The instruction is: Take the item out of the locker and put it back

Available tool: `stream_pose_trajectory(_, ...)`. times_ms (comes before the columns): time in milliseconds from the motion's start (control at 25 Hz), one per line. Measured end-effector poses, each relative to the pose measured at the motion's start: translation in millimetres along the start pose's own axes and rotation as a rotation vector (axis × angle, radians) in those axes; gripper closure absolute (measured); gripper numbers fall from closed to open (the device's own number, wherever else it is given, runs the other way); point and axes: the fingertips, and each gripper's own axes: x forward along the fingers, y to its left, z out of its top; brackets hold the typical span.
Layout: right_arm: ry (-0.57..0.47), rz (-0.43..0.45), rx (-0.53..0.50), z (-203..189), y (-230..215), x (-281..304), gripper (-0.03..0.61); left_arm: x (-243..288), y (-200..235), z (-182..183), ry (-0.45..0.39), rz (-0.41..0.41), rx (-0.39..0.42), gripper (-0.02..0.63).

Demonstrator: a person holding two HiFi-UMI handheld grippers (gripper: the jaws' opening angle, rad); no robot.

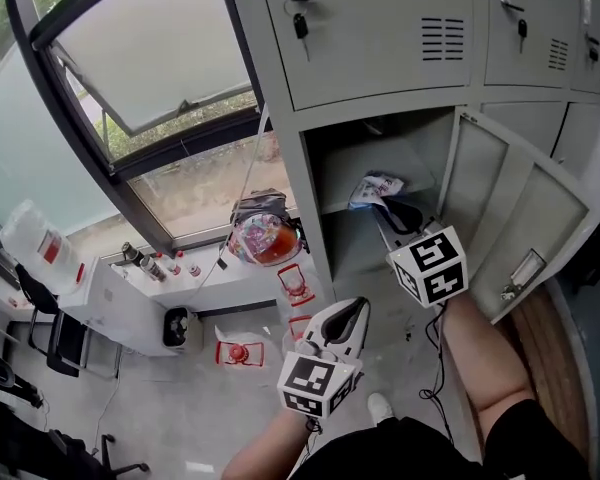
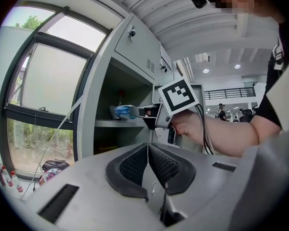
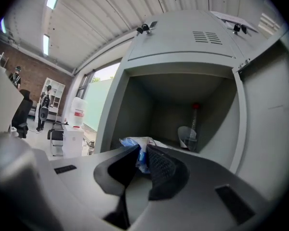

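- My right tool (image 3: 142,153) was clamped on the crinkled blue-and-white plastic packet (image 3: 135,142), at the mouth of the grey metal locker (image 1: 380,68)'s open compartment, just above its shelf (image 2: 116,123).
- The packet stuck straight ahead of that tool, long axis level, free end towards the back wall (so going in looked like a straight push).
- My left tool (image 2: 148,159), closed on nothing, hung lower, outside.

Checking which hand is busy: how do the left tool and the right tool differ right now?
The right tool is clamped on a blue-and-white packet; the left tool is shut and empty. The right tool is at the mouth of the open locker compartment; the left tool is held back from it. Both carry marker cubes.
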Motion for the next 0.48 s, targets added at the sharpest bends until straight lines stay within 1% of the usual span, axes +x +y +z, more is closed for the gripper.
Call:
stream_pose_trajectory(200,0.023,0.009,-0.025,-4,-23,28,0.477,26,4,3,0.004,0.005,0.004,0.594)
stream_pose_trajectory(480,0.069,0.024,-0.047,-16,-42,57,0.477,52,6,3,0.009,0.005,0.009,0.594)
